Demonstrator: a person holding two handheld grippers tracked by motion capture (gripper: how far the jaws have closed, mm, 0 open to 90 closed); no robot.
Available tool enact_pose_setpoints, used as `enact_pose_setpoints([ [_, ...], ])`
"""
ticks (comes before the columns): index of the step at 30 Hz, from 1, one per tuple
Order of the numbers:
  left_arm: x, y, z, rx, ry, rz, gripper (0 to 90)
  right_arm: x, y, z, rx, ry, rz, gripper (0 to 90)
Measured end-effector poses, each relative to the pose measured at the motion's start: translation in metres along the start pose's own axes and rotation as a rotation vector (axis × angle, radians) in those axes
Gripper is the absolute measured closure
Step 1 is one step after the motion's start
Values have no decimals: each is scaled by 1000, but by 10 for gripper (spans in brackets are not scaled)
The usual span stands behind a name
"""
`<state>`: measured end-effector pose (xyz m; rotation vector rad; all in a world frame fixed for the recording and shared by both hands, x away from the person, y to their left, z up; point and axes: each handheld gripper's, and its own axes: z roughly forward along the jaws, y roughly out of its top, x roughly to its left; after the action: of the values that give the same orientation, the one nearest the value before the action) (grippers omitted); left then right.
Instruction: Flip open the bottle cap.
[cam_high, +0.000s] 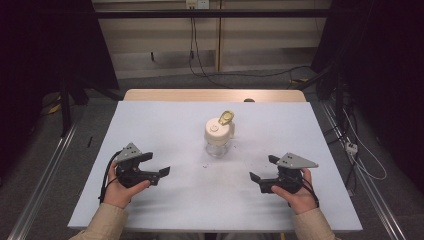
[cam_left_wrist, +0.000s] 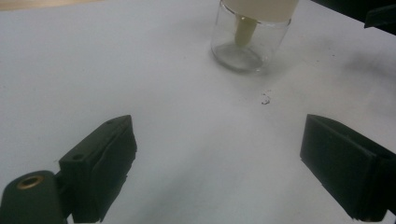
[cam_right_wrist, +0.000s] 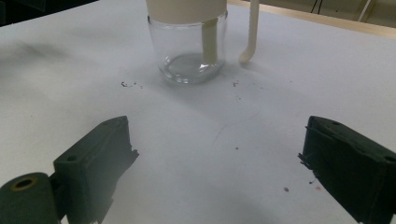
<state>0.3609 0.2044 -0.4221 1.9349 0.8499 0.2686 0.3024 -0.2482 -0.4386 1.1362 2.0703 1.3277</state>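
One glass jar (cam_high: 218, 136) is seen at frame centre on the table (cam_high: 165, 120); the left gripper (cam_high: 156, 165) and right gripper (cam_high: 261, 169), lower left and right, are held agape and empty.

Lab; dark curtains (cam_high: 45, 45); floor cables (cam_high: 240, 75); rails (cam_high: 42, 175)

From my remote station I take the counter (cam_high: 165, 200) as landmark: a wooden top under a pale grey-white sheet, the bare wood (cam_high: 215, 95) showing as a strip along its far edge. Beyond that edge lies grey floor (cam_high: 165, 80), then a beige wall (cam_high: 160, 35) with a socket plate (cam_high: 196, 4) at the top, from which black cables (cam_high: 195, 55) hang and trail across the floor. Left of the counter runs a metal rail (cam_high: 45, 180), with a dark curtain (cam_high: 45, 45) behind it. Right of the counter I see a second rail (cam_high: 370, 190), a white power strip (cam_high: 351, 147) with cords, and more dark drapery (cam_high: 390, 60). Lighting is dim and even.
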Motion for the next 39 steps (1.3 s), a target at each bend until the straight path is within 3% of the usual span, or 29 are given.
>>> enact_pose_setpoints([
  [10,2,-7,-4,11,6,10,91,-7,-8,-9,10,-24,17,75],
  [32,10,-20,-16,1,28,1,92,-5,-18,-21,30,-19,2,77],
  [39,9,-20,-16,-2,16,4,89,-11,-22,-25,28,-37,20,77],
])
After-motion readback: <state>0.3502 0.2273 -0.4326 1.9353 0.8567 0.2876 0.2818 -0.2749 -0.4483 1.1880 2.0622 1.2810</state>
